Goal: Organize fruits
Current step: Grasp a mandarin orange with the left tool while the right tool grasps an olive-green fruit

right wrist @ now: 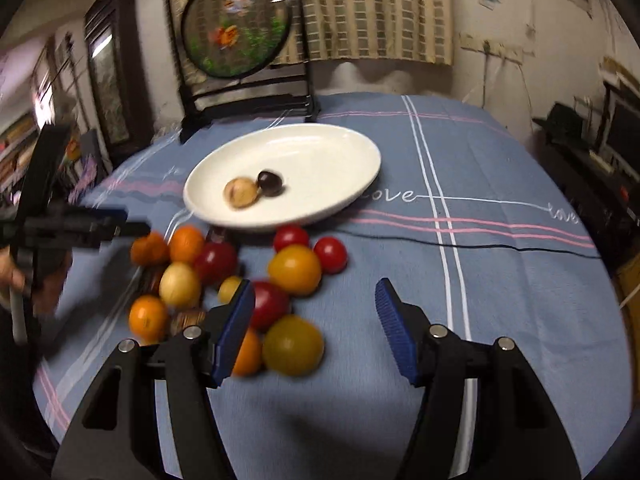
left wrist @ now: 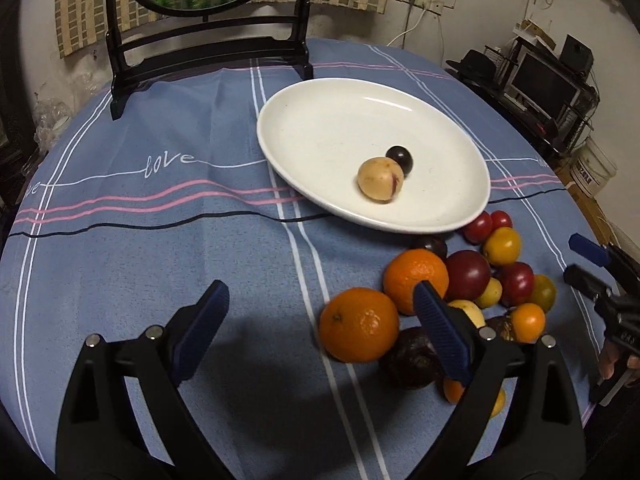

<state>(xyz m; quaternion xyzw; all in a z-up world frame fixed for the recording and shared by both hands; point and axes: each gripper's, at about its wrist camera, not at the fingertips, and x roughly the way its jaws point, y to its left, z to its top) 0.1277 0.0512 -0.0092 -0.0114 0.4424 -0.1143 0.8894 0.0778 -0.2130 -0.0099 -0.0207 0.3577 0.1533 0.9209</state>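
Note:
A white oval plate (left wrist: 280,120) (right wrist: 360,148) on the blue tablecloth holds a tan fruit (left wrist: 380,179) (right wrist: 240,193) and a dark plum (left wrist: 400,159) (right wrist: 270,182), which touch. In front of the plate lies a pile of fruit: two big oranges (left wrist: 359,324), red plums (left wrist: 467,274), yellow and small orange ones (right wrist: 295,269). My left gripper (left wrist: 320,286) stands wide open just left of the pile, with nothing between its pads. My right gripper (right wrist: 315,283) is open at the pile's right side, its pads pressing on nothing. Each gripper shows at the edge of the other's view.
A black stand with a round fish painting (left wrist: 208,40) (right wrist: 236,24) rises behind the plate. Beyond the table's right edge are dark shelves with electronics (left wrist: 548,80) and a white bucket (left wrist: 594,168). Bare cloth (left wrist: 140,240) spreads left of the pile.

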